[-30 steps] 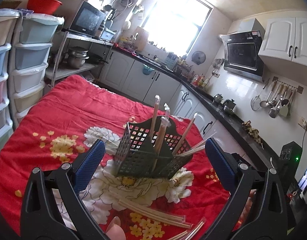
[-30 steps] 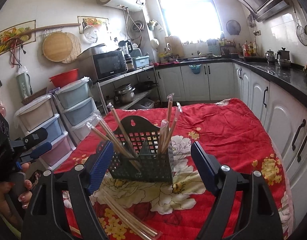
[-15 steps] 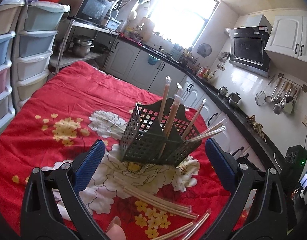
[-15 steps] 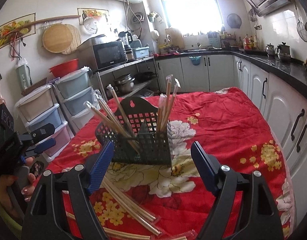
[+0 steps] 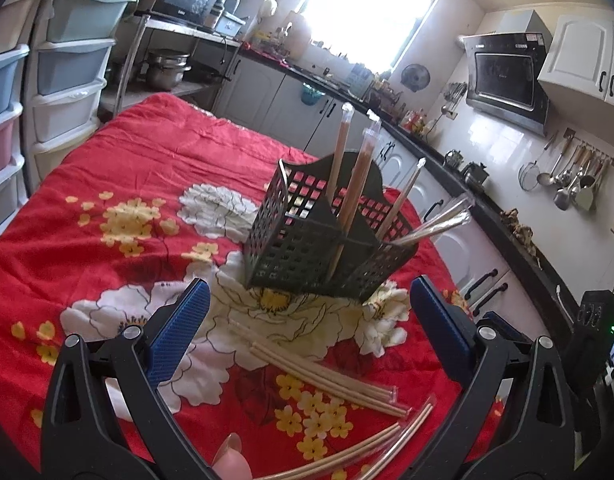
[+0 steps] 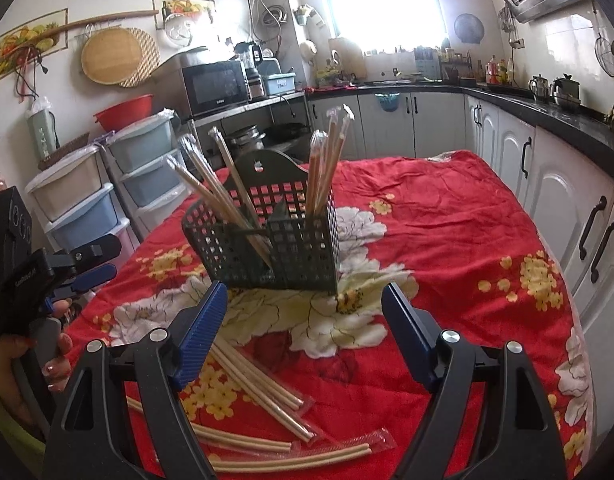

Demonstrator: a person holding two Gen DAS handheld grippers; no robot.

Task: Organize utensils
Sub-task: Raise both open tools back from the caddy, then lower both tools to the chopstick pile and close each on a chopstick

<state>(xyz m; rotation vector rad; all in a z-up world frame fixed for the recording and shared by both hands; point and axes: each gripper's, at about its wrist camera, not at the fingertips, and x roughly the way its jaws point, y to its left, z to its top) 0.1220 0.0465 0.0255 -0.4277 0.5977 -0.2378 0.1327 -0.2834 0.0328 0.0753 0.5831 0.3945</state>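
Kitchen table | left gripper (image 5: 305, 322) and right gripper (image 6: 305, 322) both spread, empty, angled at loose wrapped chopsticks (image 6: 259, 380) | lying before part-filled basket (image 6: 267, 248), likely next pickup

cloth (image 5: 155, 168): red, white and yellow flower print | basket (image 5: 307, 256): dark green grid of square holes | chopsticks (image 6: 259, 380): pale tan in clear wrappers | gripper pads (image 6: 203, 332): ribbed blue on black arms | cabinets (image 6: 435, 120): white, black handles
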